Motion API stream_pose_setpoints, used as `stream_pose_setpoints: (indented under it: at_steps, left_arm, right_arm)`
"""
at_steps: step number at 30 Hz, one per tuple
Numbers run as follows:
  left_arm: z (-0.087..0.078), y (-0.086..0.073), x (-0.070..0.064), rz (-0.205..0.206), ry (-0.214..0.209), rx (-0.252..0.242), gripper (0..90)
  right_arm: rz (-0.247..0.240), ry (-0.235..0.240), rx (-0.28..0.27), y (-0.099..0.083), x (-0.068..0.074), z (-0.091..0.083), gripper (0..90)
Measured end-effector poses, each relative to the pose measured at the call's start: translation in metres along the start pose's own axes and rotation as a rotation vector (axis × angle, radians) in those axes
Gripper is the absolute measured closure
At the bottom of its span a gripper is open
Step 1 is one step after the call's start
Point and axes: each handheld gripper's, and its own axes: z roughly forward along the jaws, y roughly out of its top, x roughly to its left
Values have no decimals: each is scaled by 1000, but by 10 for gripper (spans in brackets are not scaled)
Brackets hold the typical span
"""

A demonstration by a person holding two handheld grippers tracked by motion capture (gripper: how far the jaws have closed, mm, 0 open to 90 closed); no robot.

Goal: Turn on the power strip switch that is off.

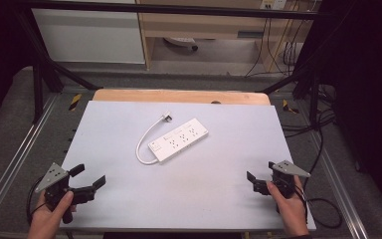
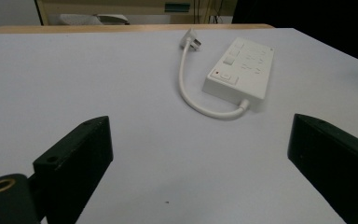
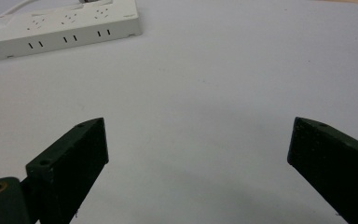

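As both tools sat low at the near edge, the layout read:
Left tool: jaws spread wide, holding nothing, near the tabletop's near-left corner.
Power strip: at the tabletop's middle, well apart from both tools; long axis running diagonally from near-left to far-right.
Cord: looped off the strip's near-left end, plug lying toward the far edge.
Right tool: jaws wide apart, empty, near the near-right corner.
Nearer tool: roughly equal; bare surface lay between each and the strip.
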Motion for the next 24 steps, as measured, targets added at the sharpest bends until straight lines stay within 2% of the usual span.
stream_pose_setpoints:
  at_steps: [10,15,24]
  left_arm:
    - [-1,-2,0,10,-14,10,65]
    - [0,-1,2,9,-17,13,63]
    - [1,-1,0,27,-30,19,58]
  right_arm:
    - [20,14,6,0,0,-1,57]
    - [24,21,-20,3,-1,-1,52]
    - [-4,39,-85,11,2,-5,69]
